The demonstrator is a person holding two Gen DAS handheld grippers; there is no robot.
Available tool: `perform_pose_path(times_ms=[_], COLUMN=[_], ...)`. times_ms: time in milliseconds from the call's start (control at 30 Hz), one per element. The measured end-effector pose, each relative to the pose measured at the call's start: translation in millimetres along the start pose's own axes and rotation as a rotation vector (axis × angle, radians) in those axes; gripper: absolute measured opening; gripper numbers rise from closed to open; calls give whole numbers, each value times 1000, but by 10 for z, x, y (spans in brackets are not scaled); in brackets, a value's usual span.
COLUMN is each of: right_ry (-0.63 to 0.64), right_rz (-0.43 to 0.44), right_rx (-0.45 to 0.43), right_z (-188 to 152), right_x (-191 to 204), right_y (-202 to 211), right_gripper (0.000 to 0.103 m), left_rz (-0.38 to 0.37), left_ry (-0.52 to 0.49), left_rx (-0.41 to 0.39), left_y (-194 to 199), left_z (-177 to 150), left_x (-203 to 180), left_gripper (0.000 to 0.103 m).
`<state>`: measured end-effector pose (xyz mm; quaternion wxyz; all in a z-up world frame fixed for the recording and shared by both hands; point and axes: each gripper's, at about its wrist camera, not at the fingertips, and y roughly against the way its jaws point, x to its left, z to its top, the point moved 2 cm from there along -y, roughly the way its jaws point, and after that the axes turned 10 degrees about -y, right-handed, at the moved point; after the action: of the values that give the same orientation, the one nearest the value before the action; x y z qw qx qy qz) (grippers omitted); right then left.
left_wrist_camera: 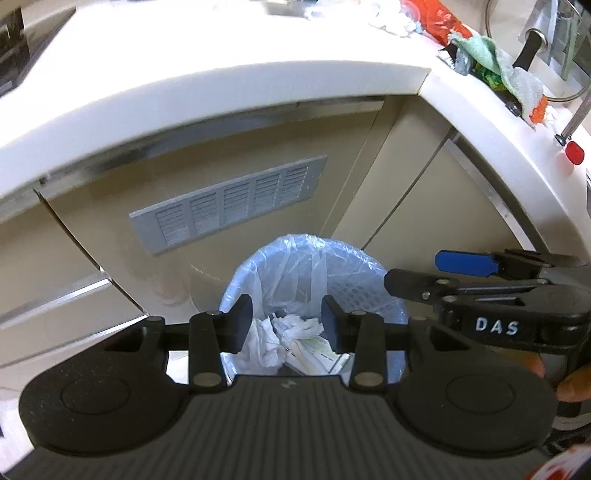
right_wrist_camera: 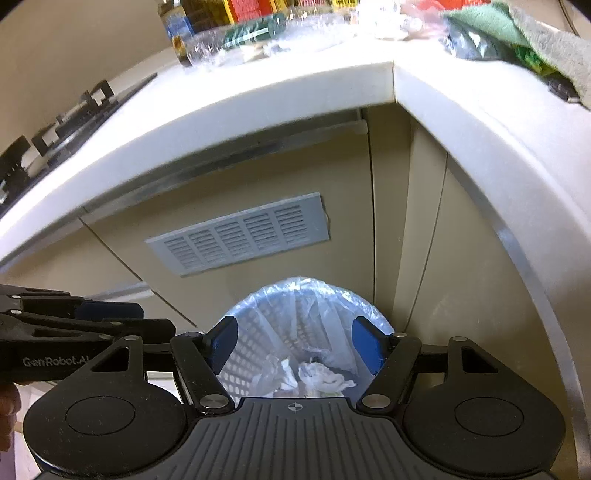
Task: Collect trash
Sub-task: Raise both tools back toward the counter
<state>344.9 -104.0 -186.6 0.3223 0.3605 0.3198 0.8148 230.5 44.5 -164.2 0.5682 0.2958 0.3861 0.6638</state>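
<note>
A blue mesh trash bin (left_wrist_camera: 369,291) lined with a clear plastic bag stands on the floor in the corner of the cabinets. Crumpled white paper (left_wrist_camera: 295,326) and a flat packet lie in its bottom. My left gripper (left_wrist_camera: 287,325) hovers over the bin, open, nothing between its fingers. My right gripper (left_wrist_camera: 424,273) reaches in from the right beside it. In the right wrist view the right gripper (right_wrist_camera: 295,343) is open and empty above the same bin (right_wrist_camera: 251,332) and paper (right_wrist_camera: 325,376). The left gripper (right_wrist_camera: 147,319) comes in at the left.
A white L-shaped countertop (left_wrist_camera: 221,85) overhangs the bin. On it lie white tissues (left_wrist_camera: 391,22), an orange wrapper (left_wrist_camera: 439,18), a green cloth (left_wrist_camera: 480,51) and bottles (right_wrist_camera: 177,29). A stove (right_wrist_camera: 55,125) sits at the left. A grey vent grille (left_wrist_camera: 229,203) is behind the bin.
</note>
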Motion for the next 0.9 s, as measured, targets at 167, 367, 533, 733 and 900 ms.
perform_pose_path(times_ms=[167,367,533,733,900], right_ry=[-16,-40,-97,-163,-246], right_rz=[44,71,66,26,-21], right_rx=[-68,-171,-242,-319,-368], right_z=[146,406,636,871,996], right_x=[101,179,166,62,-101], right_y=[225,461,550,668,736], right_gripper=[69,69,69,69,69], left_rz=[29,94,142,185,318], left_ry=[-53,-143,-259,-424,-658], left_rx=[-77,-204,-293,-368,-404], left_y=[229,483,566,483,164], left_z=[161,525,885,1368,1665], left_x=[30,147,234,290,198], left_gripper=[37,47,63,70,70])
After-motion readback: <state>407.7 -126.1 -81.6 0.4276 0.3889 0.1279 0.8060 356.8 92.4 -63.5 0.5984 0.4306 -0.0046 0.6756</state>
